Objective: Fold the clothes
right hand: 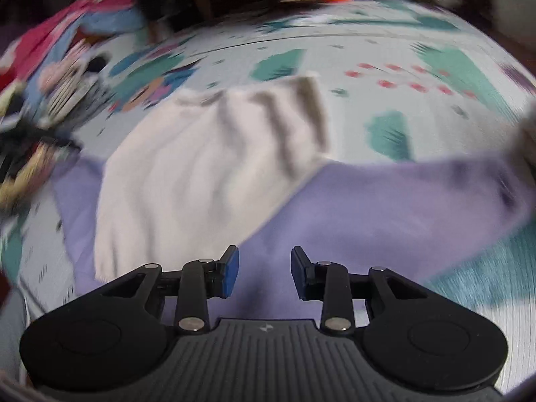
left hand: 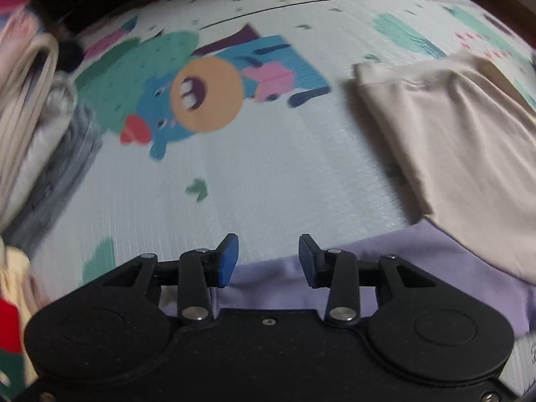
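Observation:
A lavender garment (right hand: pixel 351 214) lies spread on the patterned play mat (left hand: pixel 268 174), with a cream garment (right hand: pixel 207 167) lying across it. In the left wrist view the cream garment (left hand: pixel 462 134) is at the right and the lavender cloth (left hand: pixel 418 261) passes under the fingers. My left gripper (left hand: pixel 268 258) hovers over the lavender edge, jaws apart, nothing between the blue pads. My right gripper (right hand: pixel 264 271) stands open above the lavender cloth, just right of the cream garment's near corner, and holds nothing.
A stack of folded clothes (left hand: pixel 30 107) in white, grey and beige sits at the left of the mat. A heap of colourful clothes (right hand: pixel 50 67) lies at the far left in the right wrist view. Dark furniture stands beyond the mat's far edge.

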Demonstrator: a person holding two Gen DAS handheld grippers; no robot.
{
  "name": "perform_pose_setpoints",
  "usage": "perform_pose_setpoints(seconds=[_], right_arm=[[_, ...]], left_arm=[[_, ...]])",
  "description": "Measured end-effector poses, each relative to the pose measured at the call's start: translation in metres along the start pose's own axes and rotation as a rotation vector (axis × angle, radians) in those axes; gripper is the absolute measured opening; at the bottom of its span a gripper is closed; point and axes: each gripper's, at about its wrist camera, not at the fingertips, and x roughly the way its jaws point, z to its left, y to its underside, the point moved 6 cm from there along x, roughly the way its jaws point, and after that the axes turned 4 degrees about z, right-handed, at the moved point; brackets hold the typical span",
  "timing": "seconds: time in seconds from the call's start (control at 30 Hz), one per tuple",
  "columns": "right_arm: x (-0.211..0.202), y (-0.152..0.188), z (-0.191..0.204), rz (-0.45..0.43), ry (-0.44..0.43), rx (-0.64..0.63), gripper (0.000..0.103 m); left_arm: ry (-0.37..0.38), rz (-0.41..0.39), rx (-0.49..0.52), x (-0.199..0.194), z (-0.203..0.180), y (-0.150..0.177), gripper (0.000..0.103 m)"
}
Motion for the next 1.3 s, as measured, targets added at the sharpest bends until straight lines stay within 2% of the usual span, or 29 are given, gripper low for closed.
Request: perform_pose_setpoints(seconds=[0.1, 0.23, 0.3, 0.37, 0.43, 0.57, 0.63, 0.73, 0.9, 1.03, 1.13, 1.3], right_arm=[[-0.008, 0.007, -0.025, -0.008, 0.016, 0.173, 0.036], [-0.014, 0.027, -0.048, -0.002, 0.013, 0.370, 0.036], [-0.014, 0.039, -0.052, 0.008, -0.024, 0.460, 0.037], [-0.012, 0.049, -0.054, 0.010, -0.043, 0.502, 0.037], [-0.010, 0.055, -0.057, -0.001, -0.055, 0.528, 0.037], [-0.007, 0.056, -0.067, -0.049, -0.101, 0.608, 0.037], [-0.005, 0.055, -0.067, -0.049, -0.116, 0.630, 0.039], [-0.002, 0.059, -0.060, -0.017, -0.161, 0.651, 0.039], [0.008, 0.068, -0.045, 0.047, -0.258, 0.712, 0.039], [0.010, 0.061, -0.046, 0.016, -0.244, 0.745, 0.035], [0.012, 0.056, -0.042, 0.004, -0.219, 0.717, 0.035], [0.015, 0.056, -0.043, -0.038, -0.196, 0.689, 0.024]], left_arm=[[0.055, 0.003, 0.086, -0.010, -0.024, -0.015, 0.040], [0.139, 0.028, 0.276, -0.023, -0.076, -0.040, 0.041], [0.166, 0.041, 0.364, -0.023, -0.103, -0.051, 0.041], [0.192, 0.048, 0.413, -0.022, -0.131, -0.064, 0.041], [0.238, 0.041, 0.416, -0.020, -0.159, -0.080, 0.041], [0.312, 0.029, 0.378, -0.009, -0.213, -0.114, 0.041], [0.356, 0.016, 0.290, -0.002, -0.235, -0.134, 0.041], [0.446, 0.041, 0.167, 0.011, -0.262, -0.155, 0.041], [0.476, 0.043, 0.147, 0.023, -0.297, -0.183, 0.041], [0.492, 0.063, 0.069, 0.034, -0.306, -0.202, 0.039], [0.498, 0.085, 0.003, 0.045, -0.311, -0.213, 0.039], [0.466, 0.080, -0.050, 0.061, -0.320, -0.231, 0.038]])
